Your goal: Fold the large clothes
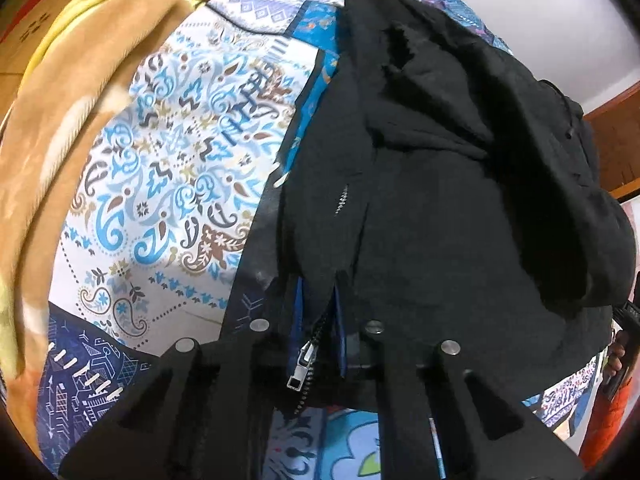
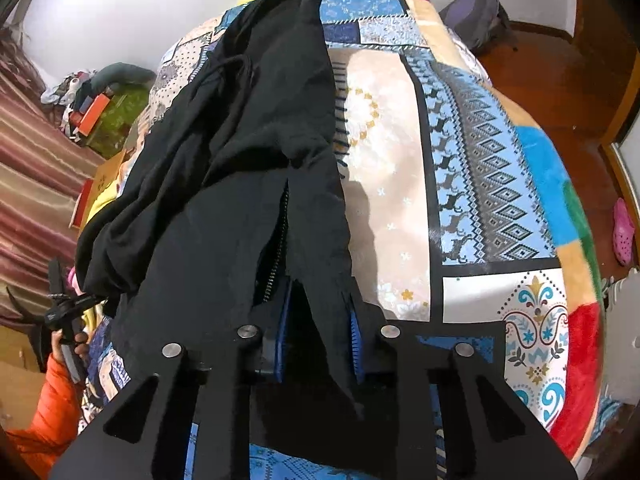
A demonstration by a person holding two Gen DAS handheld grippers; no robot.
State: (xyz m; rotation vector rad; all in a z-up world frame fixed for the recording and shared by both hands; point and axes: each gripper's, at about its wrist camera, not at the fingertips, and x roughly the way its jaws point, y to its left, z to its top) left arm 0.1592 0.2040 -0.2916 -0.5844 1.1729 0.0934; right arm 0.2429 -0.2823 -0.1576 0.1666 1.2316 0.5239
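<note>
A black zip-up jacket (image 1: 440,200) lies lengthwise on a patterned patchwork bedspread (image 1: 160,160). In the left wrist view my left gripper (image 1: 318,312) is shut on the jacket's near hem, right by the metal zipper pull (image 1: 300,364); the blue pads pinch the cloth. In the right wrist view the same jacket (image 2: 240,160) stretches away over the bedspread (image 2: 480,160). My right gripper (image 2: 318,340) is shut on a fold of its near edge beside the open zipper teeth (image 2: 280,240). The cloth hides both sets of fingertips.
A tan and yellow blanket (image 1: 80,100) is heaped at the bed's left, beside a cardboard box (image 1: 40,20). A person's orange sleeve (image 2: 40,420) shows low left. A green box (image 2: 116,116), a dark bag (image 2: 476,12) and a pink shoe (image 2: 622,232) on wooden floor surround the bed.
</note>
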